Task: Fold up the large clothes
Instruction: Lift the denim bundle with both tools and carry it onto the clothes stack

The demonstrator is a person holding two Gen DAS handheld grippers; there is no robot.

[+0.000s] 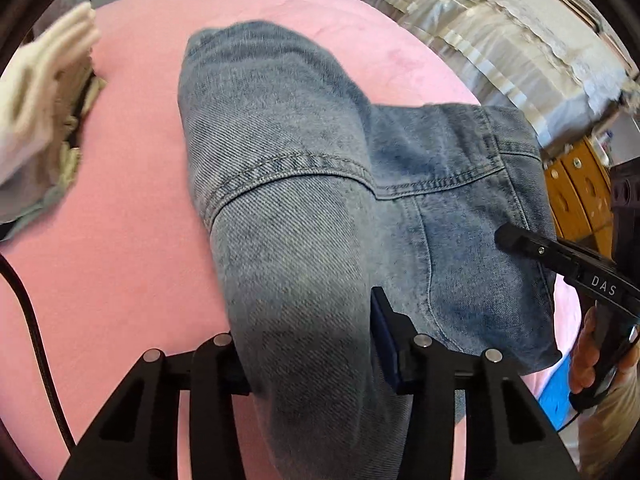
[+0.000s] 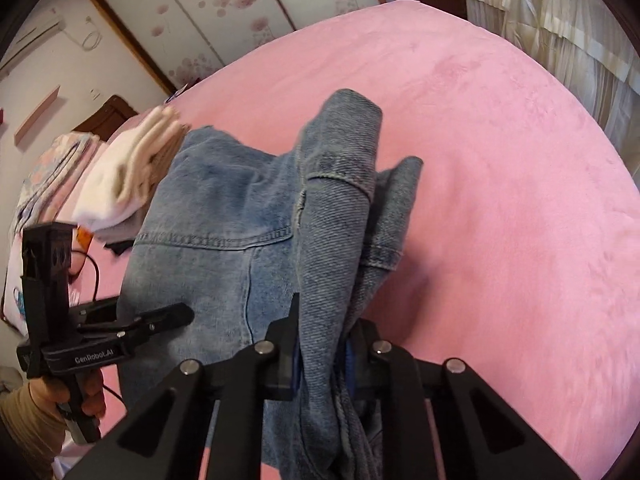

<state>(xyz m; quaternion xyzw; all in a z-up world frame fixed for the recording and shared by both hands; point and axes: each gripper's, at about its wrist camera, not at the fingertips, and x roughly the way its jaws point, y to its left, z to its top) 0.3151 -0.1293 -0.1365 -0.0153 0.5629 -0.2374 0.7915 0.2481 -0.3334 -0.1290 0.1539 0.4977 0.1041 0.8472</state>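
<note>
A bed with a pink cover [image 2: 500, 168] fills both views, pale curtains [image 2: 560, 20] behind it. The left gripper [image 1: 308, 360] is clamped on a fold of the denim jacket [image 1: 280, 184], cloth bunched between its jaws. The right gripper [image 2: 324, 356] likewise pinches a gathered sleeve of the jacket. The rest of the jacket lies spread on the bed, beside a stack of folded pale clothes [image 2: 132, 172].

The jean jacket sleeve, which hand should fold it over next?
Probably the left gripper: its fingers already pinch the denim jacket's sleeve. The right gripper holds bunched fabric beside the body.
</note>
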